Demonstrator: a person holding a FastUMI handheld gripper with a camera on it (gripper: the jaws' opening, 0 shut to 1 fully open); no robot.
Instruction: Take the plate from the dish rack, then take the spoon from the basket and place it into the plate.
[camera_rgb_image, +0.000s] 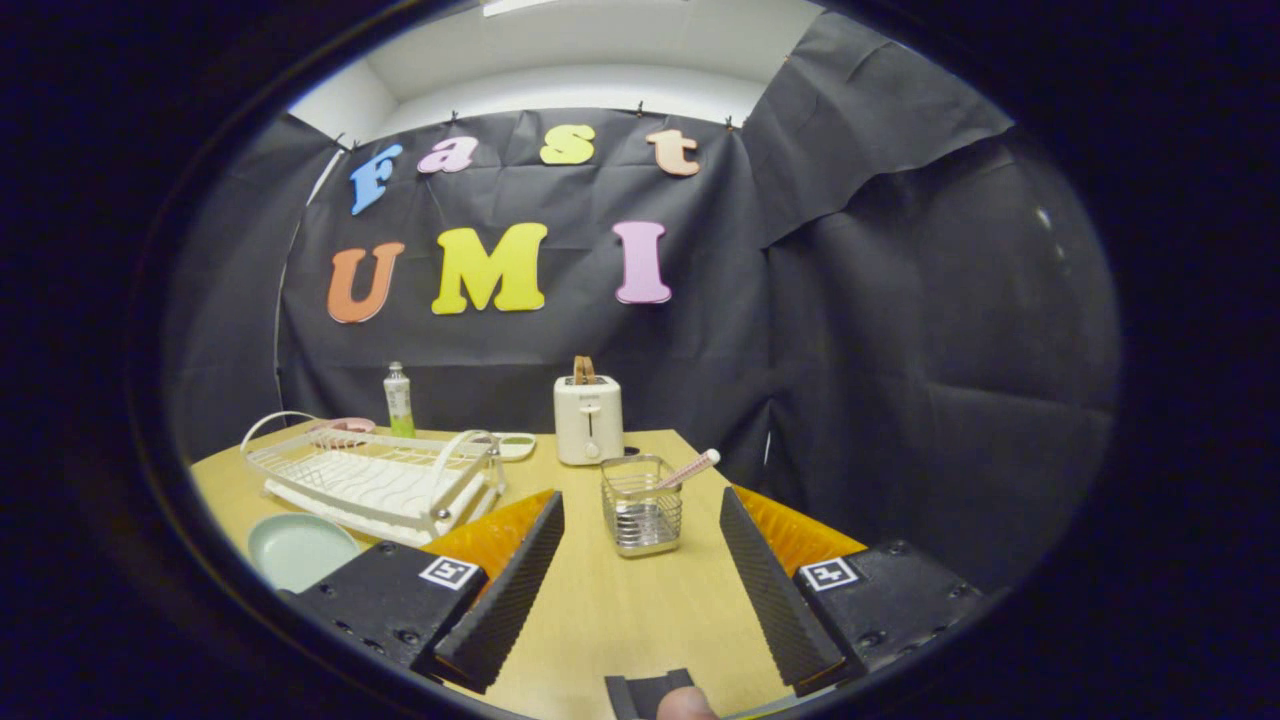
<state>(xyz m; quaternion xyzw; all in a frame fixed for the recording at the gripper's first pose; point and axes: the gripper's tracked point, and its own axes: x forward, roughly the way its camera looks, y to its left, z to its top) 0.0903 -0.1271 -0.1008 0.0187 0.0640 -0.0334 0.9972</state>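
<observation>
Looking like the spoon step: the plate (300, 548) already sits on the bench (610, 620) beside the dish rack (375, 480). The tool (640, 560) hangs wide and empty, the basket (641, 505) just ahead between its fingers, the spoon (690, 468) handle poking out. Next probably means reaching in and pinching that handle.

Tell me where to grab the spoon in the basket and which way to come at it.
Grip the spoon by its pink handle, the part that sticks out above the basket rim, leaning up and away to one side. Its bowl end is down inside the wire walls, so probably come from above, with the fingers either side of the handle. The gripper is open, empty, with the basket just ahead between its fingers.
</observation>
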